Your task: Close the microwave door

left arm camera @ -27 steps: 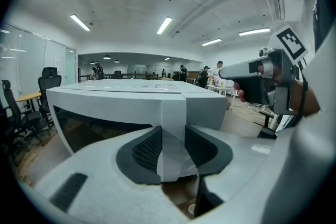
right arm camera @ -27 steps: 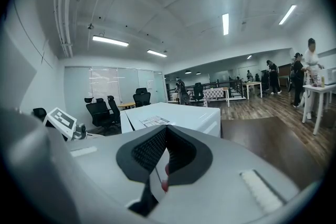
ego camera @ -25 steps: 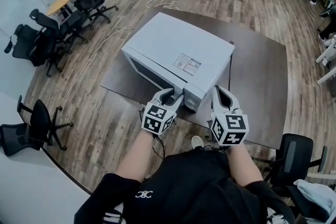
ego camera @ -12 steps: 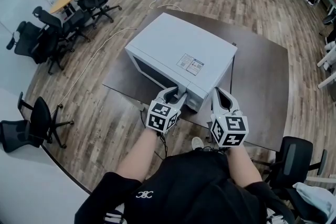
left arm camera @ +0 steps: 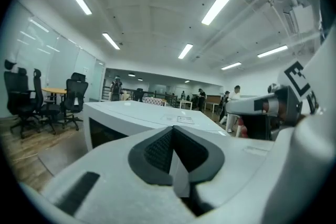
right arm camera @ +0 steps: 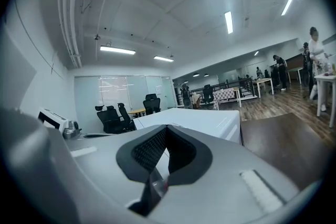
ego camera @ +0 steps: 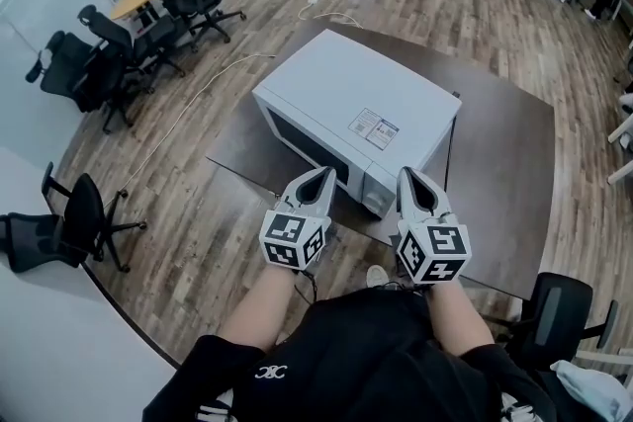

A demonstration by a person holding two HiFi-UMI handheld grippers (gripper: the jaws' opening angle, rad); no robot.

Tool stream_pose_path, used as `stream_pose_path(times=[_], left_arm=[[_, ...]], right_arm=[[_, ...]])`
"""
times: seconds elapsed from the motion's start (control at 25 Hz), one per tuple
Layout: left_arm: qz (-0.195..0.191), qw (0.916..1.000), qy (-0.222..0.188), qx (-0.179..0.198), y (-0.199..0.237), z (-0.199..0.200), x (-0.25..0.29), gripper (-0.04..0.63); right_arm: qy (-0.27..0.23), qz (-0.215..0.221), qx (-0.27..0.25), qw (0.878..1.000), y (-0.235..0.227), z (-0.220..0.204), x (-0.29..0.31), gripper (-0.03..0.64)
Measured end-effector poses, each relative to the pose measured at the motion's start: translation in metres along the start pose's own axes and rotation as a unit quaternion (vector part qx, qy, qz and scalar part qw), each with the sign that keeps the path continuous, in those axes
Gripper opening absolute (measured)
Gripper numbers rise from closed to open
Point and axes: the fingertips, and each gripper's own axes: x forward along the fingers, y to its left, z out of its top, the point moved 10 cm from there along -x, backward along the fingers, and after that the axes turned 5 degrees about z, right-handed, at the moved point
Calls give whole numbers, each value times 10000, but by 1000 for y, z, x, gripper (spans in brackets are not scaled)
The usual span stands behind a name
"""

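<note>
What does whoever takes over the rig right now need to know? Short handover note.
Left gripper: jaws together, nothing between them, held in front of the microwave, apparently not touching it.
Right gripper: jaws together, empty, in front of the microwave's right front corner.
Things: the microwave sits on the dark table, front toward the person.
Done: the door looks flush with the front, so closed.
Left: probably nothing beyond checking that the door has latched, then drawing both grippers back.
</note>
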Motion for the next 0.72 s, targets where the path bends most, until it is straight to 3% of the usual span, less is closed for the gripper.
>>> stream_pose_path(times=[0.16,0.36,0.72], left_arm=[[488,9983,173,-282,22,11,-19,9],[979,9946,235,-243,38,19,-45,11],[1152,9927,199,-282,43,17,-67,11]], right_arm=[[-18,16,-185,9998,9,2,9,8],[19,127,-442,9989,23,5,17,8],[102,262,-525,9982,38,5,29,8]])
